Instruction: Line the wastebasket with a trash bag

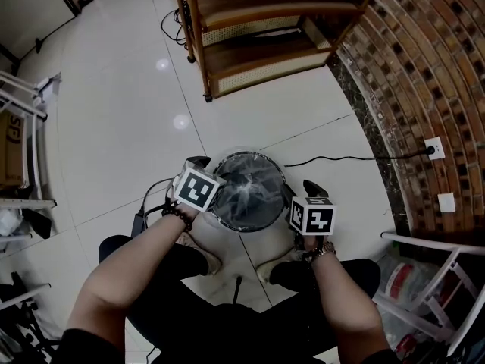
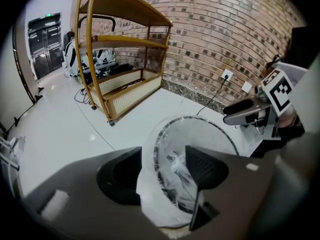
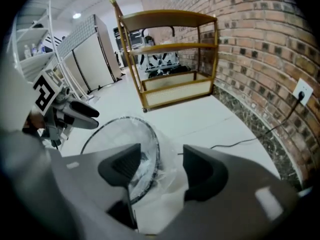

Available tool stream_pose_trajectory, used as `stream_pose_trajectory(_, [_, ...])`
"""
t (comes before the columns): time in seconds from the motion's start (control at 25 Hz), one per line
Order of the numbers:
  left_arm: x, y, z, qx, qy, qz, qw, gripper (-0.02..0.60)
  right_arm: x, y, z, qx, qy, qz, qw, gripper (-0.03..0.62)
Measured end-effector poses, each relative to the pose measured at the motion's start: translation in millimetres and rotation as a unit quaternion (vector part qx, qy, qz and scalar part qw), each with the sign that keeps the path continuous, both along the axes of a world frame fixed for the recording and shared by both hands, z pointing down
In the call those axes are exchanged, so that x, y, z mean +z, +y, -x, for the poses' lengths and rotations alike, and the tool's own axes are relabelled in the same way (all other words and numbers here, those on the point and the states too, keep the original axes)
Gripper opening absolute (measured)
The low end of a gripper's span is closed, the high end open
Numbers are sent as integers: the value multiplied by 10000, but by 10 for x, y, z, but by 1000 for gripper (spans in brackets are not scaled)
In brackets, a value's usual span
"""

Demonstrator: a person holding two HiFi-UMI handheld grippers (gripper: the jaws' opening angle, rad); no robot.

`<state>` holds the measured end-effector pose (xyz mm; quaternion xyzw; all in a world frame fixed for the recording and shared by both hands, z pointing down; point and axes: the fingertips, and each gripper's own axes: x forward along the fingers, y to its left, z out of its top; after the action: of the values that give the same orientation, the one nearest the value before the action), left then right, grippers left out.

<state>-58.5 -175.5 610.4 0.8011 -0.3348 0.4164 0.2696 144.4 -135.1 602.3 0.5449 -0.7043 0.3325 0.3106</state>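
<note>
A round black wire wastebasket [image 1: 261,222] stands on the white tile floor in front of the person's feet, with a clear trash bag [image 1: 244,194] inside it and folded over its rim. My left gripper [image 1: 195,161] hovers at the basket's left rim, jaws open. In the left gripper view the bag's overhanging edge [image 2: 150,184] lies in the gap of the left gripper [image 2: 162,169], and neither pad presses on it. My right gripper [image 1: 312,188] is at the right rim, also open. The right gripper [image 3: 160,169] straddles the rim [image 3: 156,149] and loose bag film [image 3: 167,176] without touching them.
A wooden shelf cart [image 1: 250,29] stands beyond the basket. A curved brick wall [image 1: 424,74] runs along the right, with a black cable [image 1: 341,158] to an outlet [image 1: 433,149]. White racks stand at the left [image 1: 23,127] and lower right [image 1: 432,279].
</note>
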Motion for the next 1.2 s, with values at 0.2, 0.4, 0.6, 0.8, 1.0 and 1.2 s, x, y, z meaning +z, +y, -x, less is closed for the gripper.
stream_pose_trajectory(0.2, [-156, 32, -42, 306, 109, -418, 9986, 279, -375, -57, 262, -286, -88, -426, 9986, 265])
stream_pose_trajectory(0.4, [-492, 76, -196, 866, 212, -1096, 9900, 223, -520, -88, 796, -899, -259, -630, 9936, 160])
stream_pose_trajectory(0.6, [-772, -19, -241, 984, 500, -1594, 9810, 71, -180, -91, 1149, -1034, -446, -138, 9935, 3])
stream_pose_trajectory(0.8, [-915, -132, -206, 990, 748, -1595, 9794, 5, 443, -88, 1329, -865, -670, 751, 9912, 2])
stream_pose_trajectory(1.0, [-728, -9, -313, 1887, 385, -1217, 9737, 5, 910, -171, 1427, -969, -517, 973, 9892, 2])
stream_pose_trajectory(1.2, [-765, -97, -371, 2383, 106, -1430, 9605, 5, 1022, -390, 1615, -1752, 51, 132, 9844, 0])
